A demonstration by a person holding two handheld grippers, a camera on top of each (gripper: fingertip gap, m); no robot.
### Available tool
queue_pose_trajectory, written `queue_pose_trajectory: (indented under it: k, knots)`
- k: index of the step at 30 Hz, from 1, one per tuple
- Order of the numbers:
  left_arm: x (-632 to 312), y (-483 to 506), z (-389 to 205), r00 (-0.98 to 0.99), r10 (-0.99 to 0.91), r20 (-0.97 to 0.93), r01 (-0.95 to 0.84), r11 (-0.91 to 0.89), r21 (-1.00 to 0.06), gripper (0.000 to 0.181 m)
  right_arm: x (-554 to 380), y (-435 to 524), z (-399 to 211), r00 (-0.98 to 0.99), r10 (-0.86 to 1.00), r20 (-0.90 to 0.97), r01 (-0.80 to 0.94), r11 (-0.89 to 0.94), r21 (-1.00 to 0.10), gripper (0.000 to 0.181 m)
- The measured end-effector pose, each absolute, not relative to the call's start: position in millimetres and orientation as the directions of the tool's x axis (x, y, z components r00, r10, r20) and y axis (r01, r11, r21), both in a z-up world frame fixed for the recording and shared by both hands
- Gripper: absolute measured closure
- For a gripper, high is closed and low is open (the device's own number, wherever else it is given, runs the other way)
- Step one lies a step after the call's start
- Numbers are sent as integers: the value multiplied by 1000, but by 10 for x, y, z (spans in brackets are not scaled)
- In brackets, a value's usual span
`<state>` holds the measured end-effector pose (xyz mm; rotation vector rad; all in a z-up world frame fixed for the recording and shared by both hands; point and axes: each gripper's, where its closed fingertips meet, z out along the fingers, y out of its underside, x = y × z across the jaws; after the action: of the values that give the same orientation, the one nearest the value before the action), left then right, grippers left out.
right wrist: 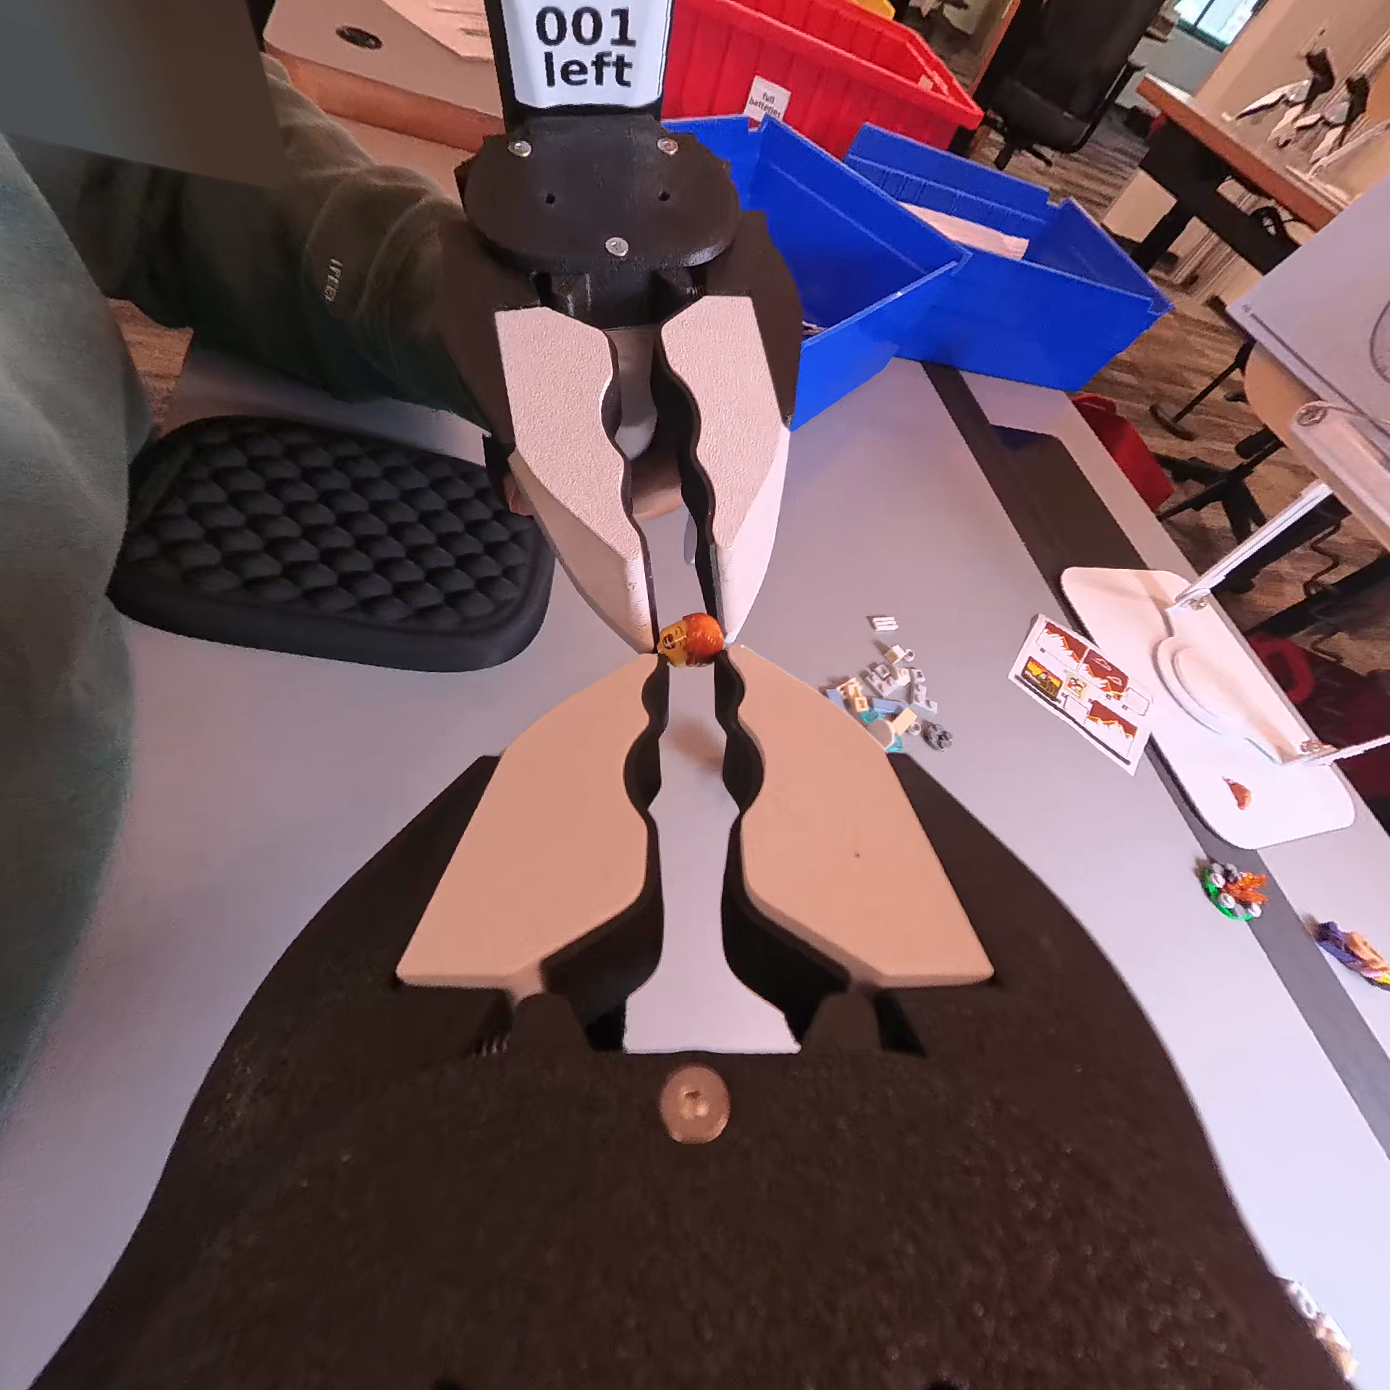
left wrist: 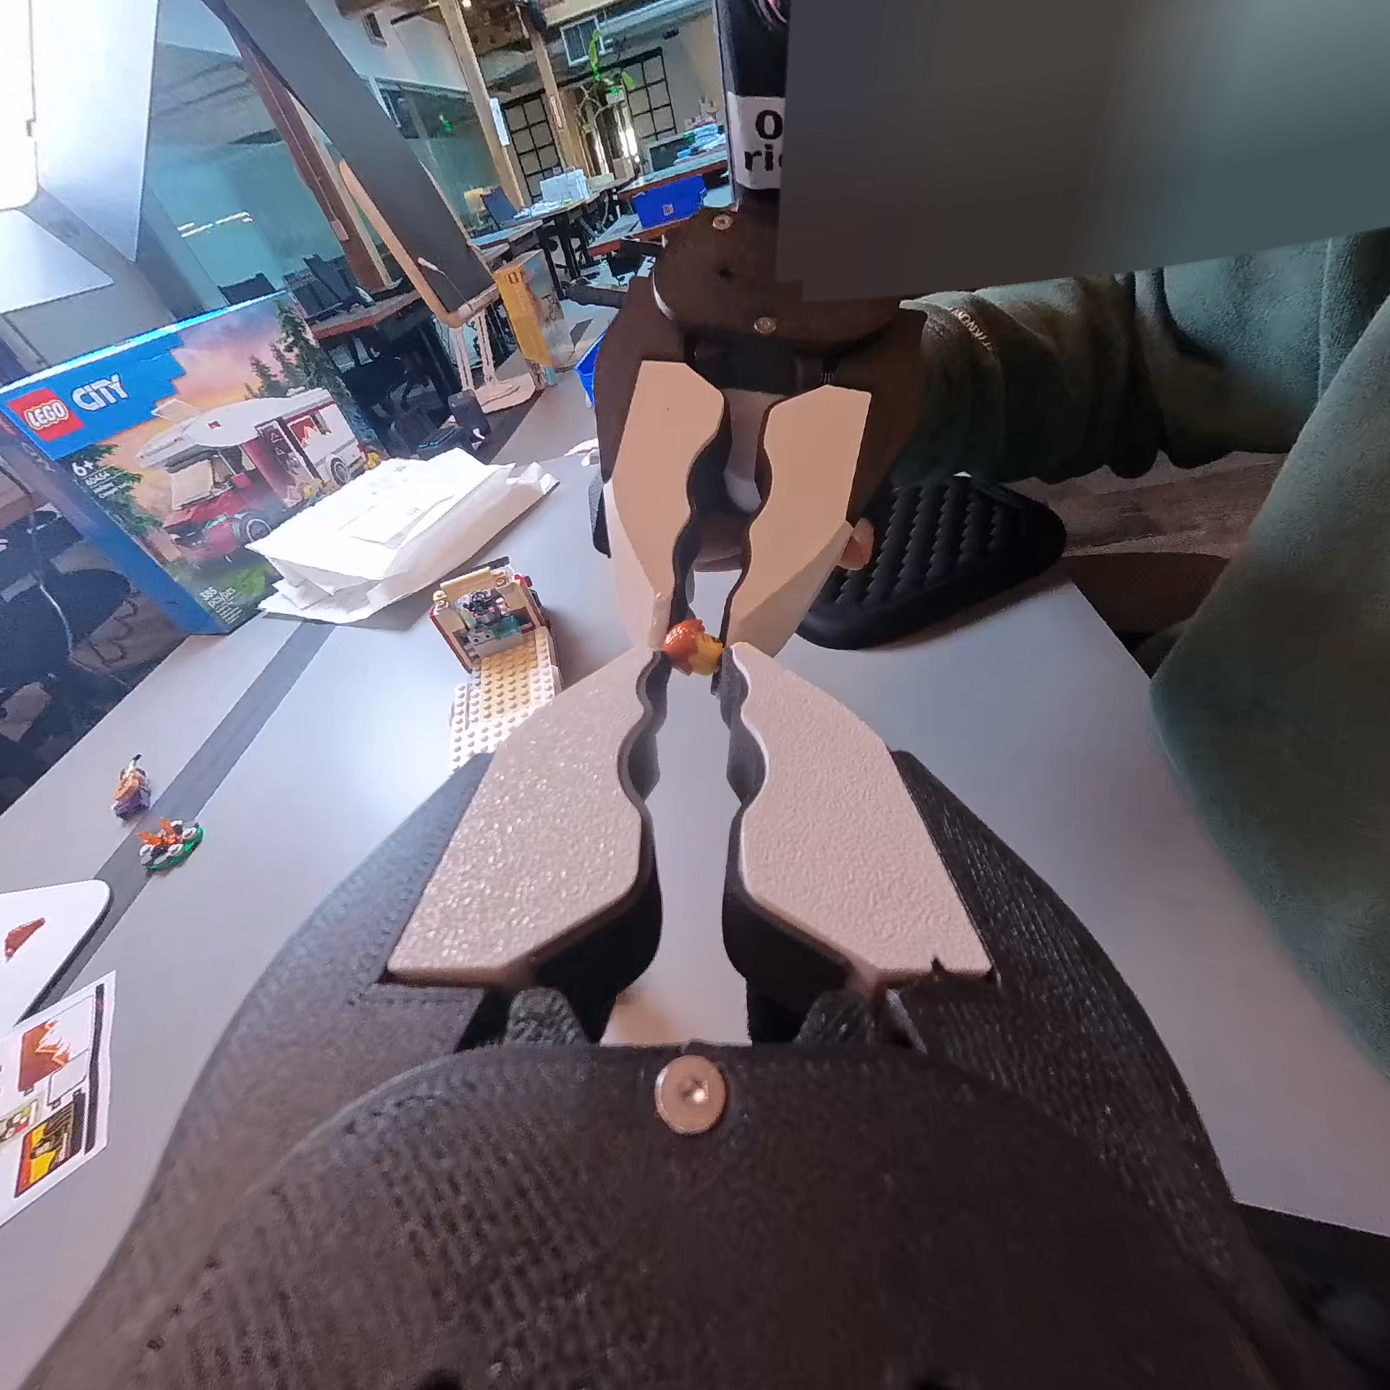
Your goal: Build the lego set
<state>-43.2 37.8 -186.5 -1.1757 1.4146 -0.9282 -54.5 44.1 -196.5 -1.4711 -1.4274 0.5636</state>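
Left tool [left wrist: 688,666] and right tool [right wrist: 688,666] meet tip to tip above the grey desk [left wrist: 940,752], with a minifigure head [left wrist: 692,647] between them: yellow face, reddish-brown hair piece. In the left wrist view the head sits at the narrow gap of the left tool's tips, its fingers [left wrist: 549,820] nearly closed on it; the right tool, opposite, also pinches toward it. Which tool bears the head cannot be told; both touch it. Both tools are hand-held, green sleeve [left wrist: 1053,376] visible. Toward the desk's far left side: set box [left wrist: 180,459], white paper bags [left wrist: 391,526], a part-built vehicle [left wrist: 489,617] on tan and white plates. Near the left edge: a purple minifigure [left wrist: 129,786] and a small green-and-orange assembly [left wrist: 170,842]. In the right wrist view: loose grey and blue bricks [right wrist: 895,699], a sticker sheet [right wrist: 1079,688], blue bins [right wrist: 978,256] at the far edge
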Motion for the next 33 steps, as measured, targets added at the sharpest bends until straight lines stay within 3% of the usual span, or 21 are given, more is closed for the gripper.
queue_pose_trajectory:
  k: [17, 33]
  knots:
    - [-407, 351, -1903, -34, -995, -94, -122, 97, -988, 171, -512, 427, -1987, 188, 902, 389, 519, 245, -819, 168]
    - [-430, 460, -1937, -46, -995, 93, -80, -90, -993, 170, -521, 538, -2036, 269, 900, 341, 510, 167, -844, 169]
